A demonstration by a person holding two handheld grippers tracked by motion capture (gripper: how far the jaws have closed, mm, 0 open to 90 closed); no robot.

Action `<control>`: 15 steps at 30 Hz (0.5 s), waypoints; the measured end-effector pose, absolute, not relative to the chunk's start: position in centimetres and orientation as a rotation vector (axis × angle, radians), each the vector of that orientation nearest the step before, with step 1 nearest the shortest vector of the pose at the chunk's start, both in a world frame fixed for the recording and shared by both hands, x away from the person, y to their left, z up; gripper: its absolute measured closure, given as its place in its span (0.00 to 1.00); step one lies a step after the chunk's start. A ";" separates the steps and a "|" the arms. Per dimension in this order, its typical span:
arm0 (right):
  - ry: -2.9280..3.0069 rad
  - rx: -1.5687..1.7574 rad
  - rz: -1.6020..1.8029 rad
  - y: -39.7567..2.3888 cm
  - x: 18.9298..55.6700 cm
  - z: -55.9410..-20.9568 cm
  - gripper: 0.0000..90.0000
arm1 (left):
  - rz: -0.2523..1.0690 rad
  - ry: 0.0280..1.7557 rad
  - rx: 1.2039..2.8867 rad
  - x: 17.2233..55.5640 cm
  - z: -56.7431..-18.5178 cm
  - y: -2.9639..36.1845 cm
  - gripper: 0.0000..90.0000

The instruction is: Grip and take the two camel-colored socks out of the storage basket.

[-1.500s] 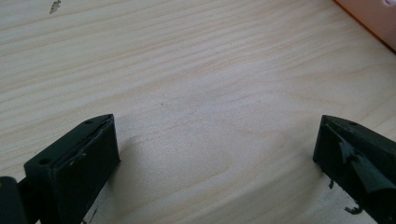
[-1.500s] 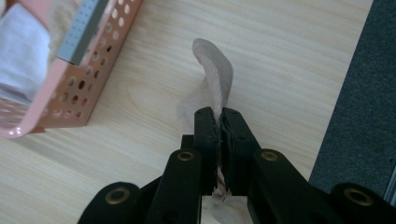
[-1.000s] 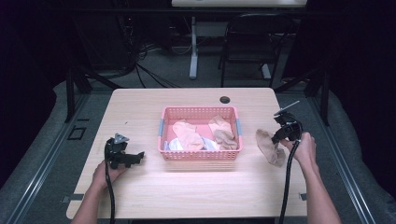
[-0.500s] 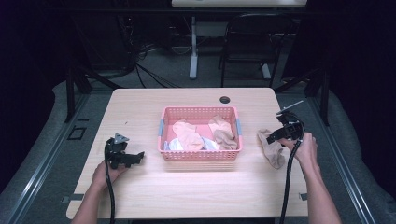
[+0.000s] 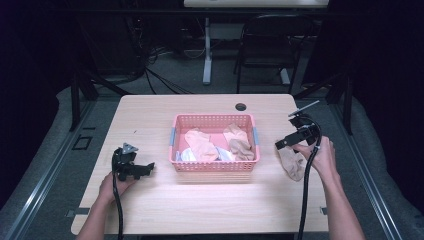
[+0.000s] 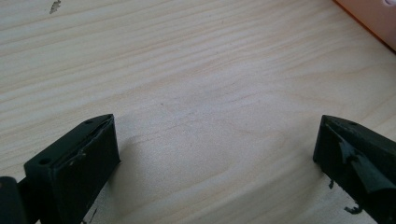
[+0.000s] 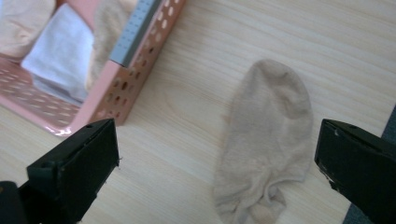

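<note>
Pink perforated basket (image 5: 215,167), beige sock (image 7: 268,140), perhaps white cloth (image 7: 60,51).

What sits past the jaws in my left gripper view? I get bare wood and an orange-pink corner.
Observer: That corner belongs to the pink perforated plastic basket, mid-table, holding beige socks.
Operator: Anything outside the basket?
Observer: One beige fabric sock lies flat on the light wooden table, right of the basket.
Operator: Is the right gripper gripping it?
Observer: No. The right gripper hangs above it, jaws wide apart.
</note>
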State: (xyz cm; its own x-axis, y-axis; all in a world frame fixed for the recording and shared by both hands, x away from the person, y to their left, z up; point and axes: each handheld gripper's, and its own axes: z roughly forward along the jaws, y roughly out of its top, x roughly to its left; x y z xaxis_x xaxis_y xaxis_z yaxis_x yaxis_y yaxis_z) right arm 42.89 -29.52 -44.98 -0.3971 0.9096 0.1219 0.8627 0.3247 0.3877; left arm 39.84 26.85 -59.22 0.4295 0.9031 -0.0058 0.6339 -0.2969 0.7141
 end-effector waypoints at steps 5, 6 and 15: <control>2.524 1.573 0.648 -28.0 42.6 -43.9 0.02 | 0.535 1.291 2.038 39.8 -59.2 26.8 0.00; 2.523 1.555 0.660 -27.5 42.5 -43.6 0.02 | 0.535 1.291 2.038 39.8 -59.2 26.8 0.00; 2.572 1.374 0.734 -23.3 42.0 -41.0 0.05 | 0.535 1.291 2.038 39.8 -59.2 26.8 0.00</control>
State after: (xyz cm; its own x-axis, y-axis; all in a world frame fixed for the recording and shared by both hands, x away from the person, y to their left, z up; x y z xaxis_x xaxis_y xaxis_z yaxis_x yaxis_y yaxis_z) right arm 41.99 -23.25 -40.96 -0.5754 0.8108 0.1075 0.7453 0.4657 0.4772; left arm 39.84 26.85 -59.22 0.4295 0.9030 -0.0059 0.6341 -0.2969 0.7140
